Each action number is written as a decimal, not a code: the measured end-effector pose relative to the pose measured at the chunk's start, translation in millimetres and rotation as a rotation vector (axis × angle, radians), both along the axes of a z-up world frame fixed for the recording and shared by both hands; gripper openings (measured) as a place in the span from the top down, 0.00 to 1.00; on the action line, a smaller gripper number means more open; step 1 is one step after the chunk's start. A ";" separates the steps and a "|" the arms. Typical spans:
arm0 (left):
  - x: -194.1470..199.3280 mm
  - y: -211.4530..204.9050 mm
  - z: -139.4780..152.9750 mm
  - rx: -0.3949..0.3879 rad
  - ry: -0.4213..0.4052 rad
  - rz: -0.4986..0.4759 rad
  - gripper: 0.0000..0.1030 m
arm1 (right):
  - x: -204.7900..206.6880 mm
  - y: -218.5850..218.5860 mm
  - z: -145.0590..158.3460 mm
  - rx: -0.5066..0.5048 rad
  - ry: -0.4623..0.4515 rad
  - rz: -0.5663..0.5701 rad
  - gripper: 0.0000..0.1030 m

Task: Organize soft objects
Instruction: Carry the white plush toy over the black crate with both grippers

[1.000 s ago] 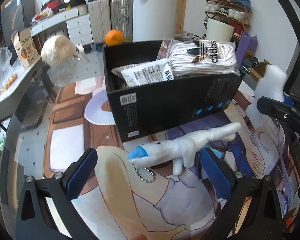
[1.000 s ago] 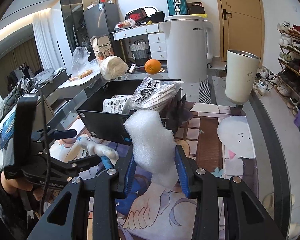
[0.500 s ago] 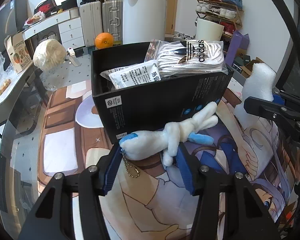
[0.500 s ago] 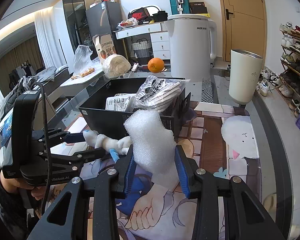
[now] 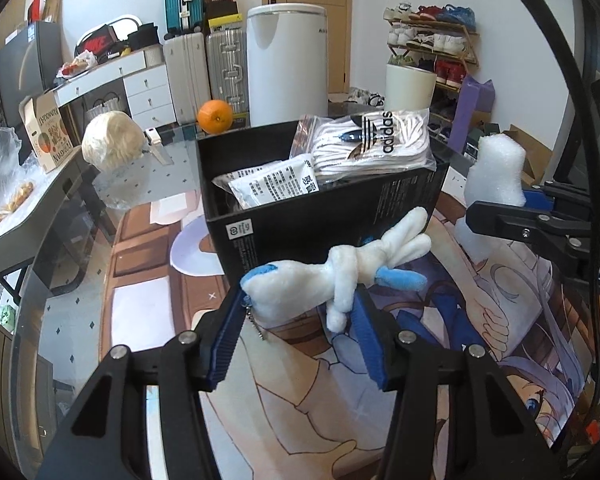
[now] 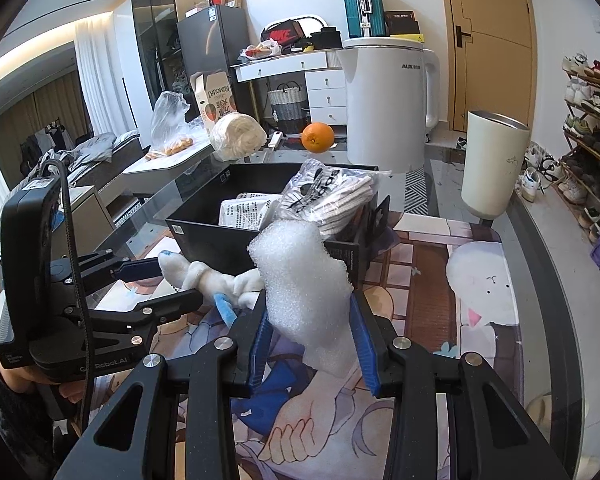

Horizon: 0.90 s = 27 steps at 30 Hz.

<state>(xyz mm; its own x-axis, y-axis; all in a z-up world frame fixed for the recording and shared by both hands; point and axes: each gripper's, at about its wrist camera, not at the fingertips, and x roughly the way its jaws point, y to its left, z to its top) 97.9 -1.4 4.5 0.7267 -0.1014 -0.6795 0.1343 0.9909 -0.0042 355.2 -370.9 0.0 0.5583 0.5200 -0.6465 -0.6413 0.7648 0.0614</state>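
My left gripper [image 5: 296,312] is shut on a white plush toy with blue tips [image 5: 332,276] and holds it above the mat, just in front of a black box [image 5: 324,220]. The box holds a bag of adidas socks [image 5: 372,144] and a white packet [image 5: 272,180]. My right gripper [image 6: 310,340] is shut on a white foam piece [image 6: 300,280], held to the right of the box [image 6: 220,240]. The plush [image 6: 204,276] and the left gripper [image 6: 148,284] show at the left of the right wrist view. The foam [image 5: 496,188] shows at the right of the left wrist view.
A printed mat [image 5: 420,400] covers the glass table. Behind the box stand a white kettle [image 6: 384,104], an orange [image 6: 318,138], a wrapped white bundle [image 6: 238,136] and a cream cup [image 6: 492,168]. A side table [image 5: 28,204] stands at the left.
My left gripper has closed on the plush toy and lifted it off the mat toward the box. The right gripper has kept hold of the foam and barely moved.
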 end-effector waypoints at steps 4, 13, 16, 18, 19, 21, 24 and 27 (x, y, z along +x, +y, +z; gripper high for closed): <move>-5.1 2.3 4.5 -0.004 -0.018 0.004 0.49 | -2.7 2.4 2.7 -0.003 -0.010 0.005 0.63; -17.2 7.6 26.3 -0.007 -0.083 0.023 0.49 | -9.9 3.8 12.8 -0.003 -0.041 0.014 0.63; -18.7 9.3 35.8 -0.003 -0.107 0.030 0.49 | -11.6 3.8 18.1 0.001 -0.056 0.019 0.63; -18.3 9.9 42.5 0.002 -0.121 0.032 0.49 | -12.8 5.4 23.2 0.004 -0.067 0.025 0.63; -17.9 10.3 45.8 0.003 -0.129 0.033 0.49 | -13.1 6.3 24.8 0.005 -0.071 0.027 0.63; -17.0 10.6 50.3 0.006 -0.140 0.035 0.49 | -13.8 8.2 30.3 0.005 -0.086 0.034 0.63; -15.2 11.0 57.4 0.005 -0.157 0.037 0.49 | -14.2 10.8 38.3 0.008 -0.104 0.042 0.63; -13.1 11.7 63.4 0.001 -0.171 0.036 0.49 | -14.2 12.7 47.3 0.014 -0.121 0.047 0.63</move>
